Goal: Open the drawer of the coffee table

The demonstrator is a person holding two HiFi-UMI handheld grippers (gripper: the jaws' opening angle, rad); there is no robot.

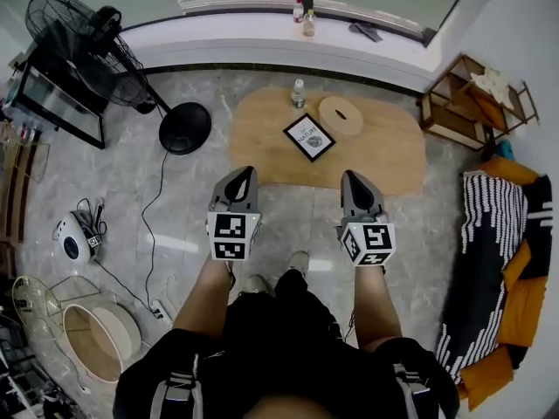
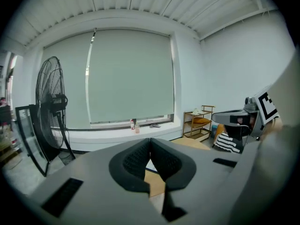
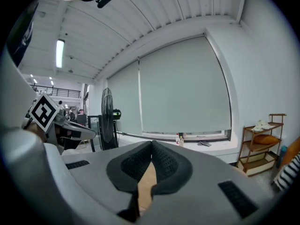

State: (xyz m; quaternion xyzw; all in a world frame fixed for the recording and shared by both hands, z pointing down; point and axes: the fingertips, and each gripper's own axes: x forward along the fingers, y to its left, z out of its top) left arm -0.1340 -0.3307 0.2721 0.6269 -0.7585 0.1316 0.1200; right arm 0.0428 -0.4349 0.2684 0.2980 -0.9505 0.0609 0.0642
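Observation:
The oval wooden coffee table (image 1: pixel 384 151) stands on the marble floor ahead of me; its drawer does not show from above. My left gripper (image 1: pixel 242 175) hovers at the table's near edge, left of centre, its jaws shut with nothing between them (image 2: pixel 150 142). My right gripper (image 1: pixel 353 178) hangs at the same edge further right, also shut and empty (image 3: pixel 152 144). Neither touches the table. Each gripper view shows a strip of the wooden top past the closed pads.
On the table lie a framed print (image 1: pixel 309 137), a round wooden lid (image 1: pixel 341 115) and a small bottle (image 1: pixel 299 92). A standing fan (image 1: pixel 96 51) is at left, a wooden shelf (image 1: pixel 476 103) and striped sofa (image 1: pixel 489 269) at right. Bottles (image 1: pixel 305 16) stand on the window sill.

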